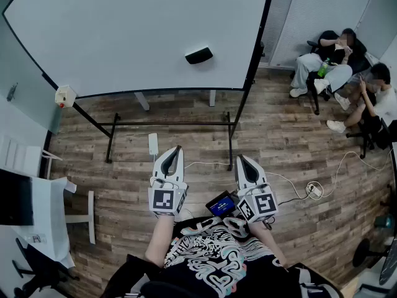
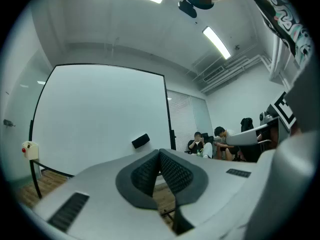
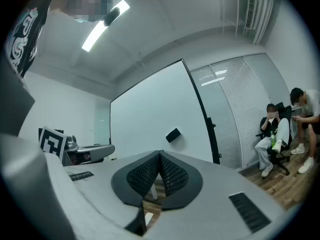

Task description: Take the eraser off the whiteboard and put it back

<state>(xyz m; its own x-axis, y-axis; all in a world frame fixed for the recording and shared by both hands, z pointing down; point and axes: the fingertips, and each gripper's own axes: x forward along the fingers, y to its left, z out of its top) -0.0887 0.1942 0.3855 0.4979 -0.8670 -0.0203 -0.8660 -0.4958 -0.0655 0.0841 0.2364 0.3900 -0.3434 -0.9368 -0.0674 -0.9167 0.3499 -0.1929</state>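
A black eraser [image 1: 199, 55] sticks to the large whiteboard [image 1: 124, 30], toward its lower right; it also shows as the eraser [image 2: 140, 141] in the left gripper view and the eraser [image 3: 173, 135] in the right gripper view. My left gripper [image 1: 177, 149] and right gripper [image 1: 240, 158] are held side by side close to my body, well short of the board. Both point level at the board. In each gripper view the dark pads meet at the tips with nothing between them: left gripper [image 2: 160, 153], right gripper [image 3: 160, 154].
The whiteboard stands on a black frame [image 1: 170, 124] on a wood floor. Two people [image 1: 347, 73] sit at the right by the blinds. A white power strip [image 1: 152, 144] and cables [image 1: 313, 190] lie on the floor. A white table [image 1: 37, 216] is at the left.
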